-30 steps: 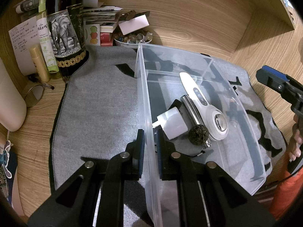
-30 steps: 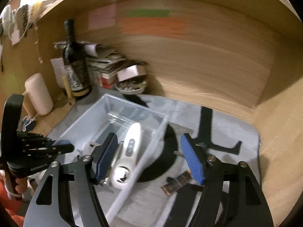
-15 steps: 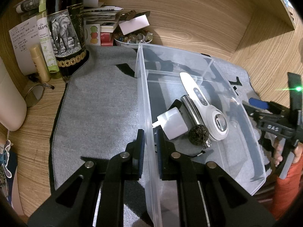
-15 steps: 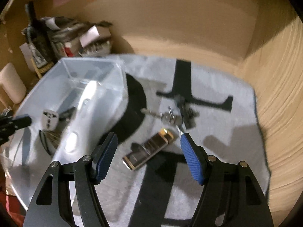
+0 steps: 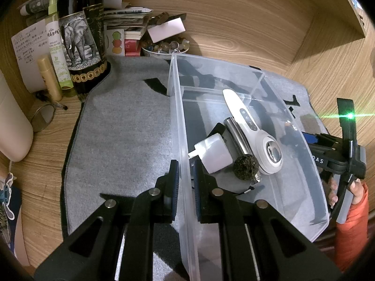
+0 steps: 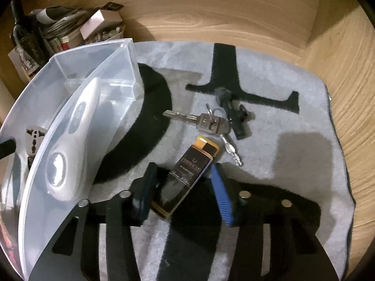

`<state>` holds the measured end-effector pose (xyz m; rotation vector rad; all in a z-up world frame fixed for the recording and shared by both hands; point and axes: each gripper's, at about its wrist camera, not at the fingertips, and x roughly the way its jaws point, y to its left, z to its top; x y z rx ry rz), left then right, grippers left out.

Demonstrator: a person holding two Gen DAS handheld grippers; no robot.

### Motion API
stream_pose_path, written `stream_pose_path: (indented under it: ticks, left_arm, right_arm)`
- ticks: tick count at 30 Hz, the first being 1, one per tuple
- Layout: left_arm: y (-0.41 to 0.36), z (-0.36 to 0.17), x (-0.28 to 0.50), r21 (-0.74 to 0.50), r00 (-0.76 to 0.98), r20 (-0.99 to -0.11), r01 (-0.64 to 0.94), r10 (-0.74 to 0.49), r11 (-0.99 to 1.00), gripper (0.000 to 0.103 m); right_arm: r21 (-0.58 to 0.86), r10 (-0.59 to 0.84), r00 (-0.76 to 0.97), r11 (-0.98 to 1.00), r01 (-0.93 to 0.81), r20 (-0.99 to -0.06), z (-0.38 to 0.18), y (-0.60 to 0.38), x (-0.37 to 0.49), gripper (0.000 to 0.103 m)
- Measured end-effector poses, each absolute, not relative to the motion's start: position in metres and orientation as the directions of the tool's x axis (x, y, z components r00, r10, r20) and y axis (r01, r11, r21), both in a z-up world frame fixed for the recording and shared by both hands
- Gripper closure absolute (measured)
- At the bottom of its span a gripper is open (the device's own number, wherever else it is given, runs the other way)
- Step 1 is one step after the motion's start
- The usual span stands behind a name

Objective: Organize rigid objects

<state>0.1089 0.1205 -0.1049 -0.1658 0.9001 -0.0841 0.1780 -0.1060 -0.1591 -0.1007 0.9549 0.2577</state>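
Observation:
My left gripper (image 5: 185,175) is shut on the left wall of the clear plastic bin (image 5: 180,126), one finger on each side. The bin holds a white handheld device (image 5: 255,133), a white plug adapter (image 5: 214,155), a metal cylinder and a dark ball (image 5: 246,167). My right gripper (image 6: 185,192) is open, its fingers either side of a black and gold lighter (image 6: 185,175) lying on the grey mat (image 6: 293,121). A bunch of keys (image 6: 211,121) lies just beyond the lighter. The bin (image 6: 30,187) is to the left in the right wrist view.
A wine bottle with an elephant label (image 5: 79,35), tubes, papers and a bowl of beads (image 5: 164,46) crowd the back left. Wooden walls close the back and right. A round mirror (image 5: 43,118) lies on the desk at left.
My right gripper has come down over the mat and now straddles the lighter. The left gripper and the bin have not moved.

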Motion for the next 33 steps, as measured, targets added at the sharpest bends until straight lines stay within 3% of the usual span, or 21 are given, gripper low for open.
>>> stream_pose_path:
  ticks: [4,12,33]
  left_arm:
    - [0.121,-0.105,0.108,-0.178,0.62,-0.772,0.003,-0.142,0.984,0.093]
    - [0.121,-0.105,0.109,-0.177,0.618,-0.773,0.003,-0.141,0.984,0.093]
    - [0.12,-0.106,0.108,-0.177,0.619,-0.773,0.003,-0.141,0.984,0.093]
  right_arm:
    - [0.02,0.167,0.558,0.966,-0.259,-0.813,-0.158,-0.112,0.176,0.081]
    - [0.015,0.174,0.593,0.965,-0.263,-0.786,-0.148,-0.112,0.17,0.081]
    - [-0.002,0.331,0.742,0.913,-0.409,-0.583,-0.058,-0.06,0.131,0.081]
